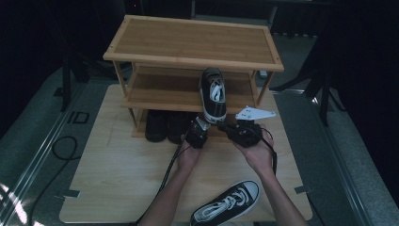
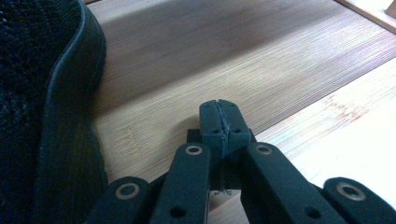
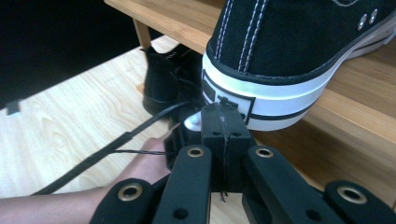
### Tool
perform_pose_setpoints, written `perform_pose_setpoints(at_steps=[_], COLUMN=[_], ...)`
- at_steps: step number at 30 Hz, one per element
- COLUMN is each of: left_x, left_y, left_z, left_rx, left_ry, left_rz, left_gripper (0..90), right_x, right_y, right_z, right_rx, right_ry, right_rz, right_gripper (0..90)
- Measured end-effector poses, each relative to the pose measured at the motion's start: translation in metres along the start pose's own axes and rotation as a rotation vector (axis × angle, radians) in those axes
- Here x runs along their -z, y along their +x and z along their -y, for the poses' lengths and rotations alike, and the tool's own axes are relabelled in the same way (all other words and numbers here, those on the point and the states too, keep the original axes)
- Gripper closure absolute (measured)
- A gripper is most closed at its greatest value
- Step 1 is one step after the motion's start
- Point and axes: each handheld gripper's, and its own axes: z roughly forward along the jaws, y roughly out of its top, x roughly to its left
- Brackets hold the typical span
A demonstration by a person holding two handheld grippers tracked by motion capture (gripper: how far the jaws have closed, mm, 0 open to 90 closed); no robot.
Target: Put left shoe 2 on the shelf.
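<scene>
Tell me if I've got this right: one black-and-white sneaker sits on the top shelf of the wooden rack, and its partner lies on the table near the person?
Not quite. The sneaker sits on the middle shelf of the wooden rack, not the top shelf, which is bare. The high view shows this. Its partner does lie on the table near the person.

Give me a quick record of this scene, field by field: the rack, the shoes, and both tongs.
rack: wooden shoe rack at the table's far side
middle shelf: black-and-white sneaker, heel overhanging the front edge
bottom level: dark boots
table front: second sneaker lying near the edge
left tongs: shut, empty, beside a boot
right tongs: shut, empty, just at the shelved sneaker's heel
</scene>
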Motion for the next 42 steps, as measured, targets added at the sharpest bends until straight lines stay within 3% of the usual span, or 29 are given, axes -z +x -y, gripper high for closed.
perform_pose_setpoints(at_steps=[7,28,42], left_x=[0.000,0.000,0.000], left_y=[0.000,0.000,0.000], left_z=[0.000,0.000,0.000], left_rx=[-0.001,-0.003,-0.003], left_ry=[0.000,0.001,0.002], left_rz=[0.001,-0.001,-0.001], left_gripper=[90.0,90.0,90.0], right_x=[-0.007,-0.031,-0.039], right_y=[-0.009,-0.015,-0.022], right_z=[-0.002,-0.018,-0.018], right_rx=[-0.014,-0.007,-0.057], right_ry=[0.001,0.011,0.008], right_rz=[0.006,0.030,0.034], right_gripper=[90.0,90.0,90.0])
